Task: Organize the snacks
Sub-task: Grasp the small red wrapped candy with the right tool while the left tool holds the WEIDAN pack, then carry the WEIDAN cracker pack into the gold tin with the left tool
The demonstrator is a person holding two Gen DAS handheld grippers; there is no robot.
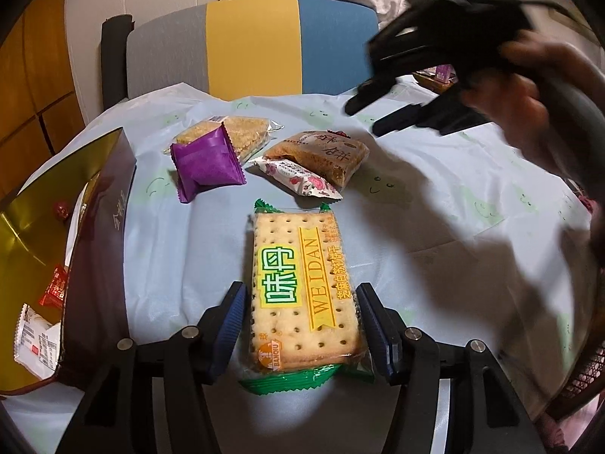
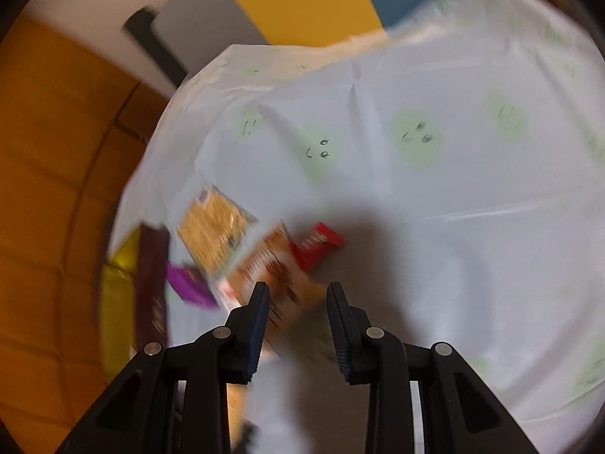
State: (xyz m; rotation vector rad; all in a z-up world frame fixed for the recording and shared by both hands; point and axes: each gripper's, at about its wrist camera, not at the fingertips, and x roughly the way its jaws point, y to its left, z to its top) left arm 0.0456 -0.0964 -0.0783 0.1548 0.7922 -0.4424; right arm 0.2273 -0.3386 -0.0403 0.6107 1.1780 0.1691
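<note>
Left tool (image 1: 300,325): my ribbed blue pads (image 1: 231,321) stand apart on either side of the cracker pack's near half; I cannot tell whether they touch it, so I call it released.
Cracker pack (image 1: 298,287): flat rectangle in glossy clear film with green crimped ends, dotted biscuit showing, yellow band; it lies on the worktop between my pads.
Right tool (image 1: 372,113): black and blurred, held in my hand (image 1: 529,90) above the worktop's far right, fingers spread, nothing between them.
Other snacks: purple foil pouch (image 1: 206,162), clear-wrapped grainy bar (image 1: 234,134), brown crumbly square (image 1: 325,157), slim floral packet (image 1: 298,179), clustered beyond the cracker pack.
Box (image 1: 98,234): dark sides, shiny gold lining, left of the snacks, wrapped pieces inside.
Worktop (image 1: 435,196): pale creased plastic sheet with faint green smiling faces.
</note>
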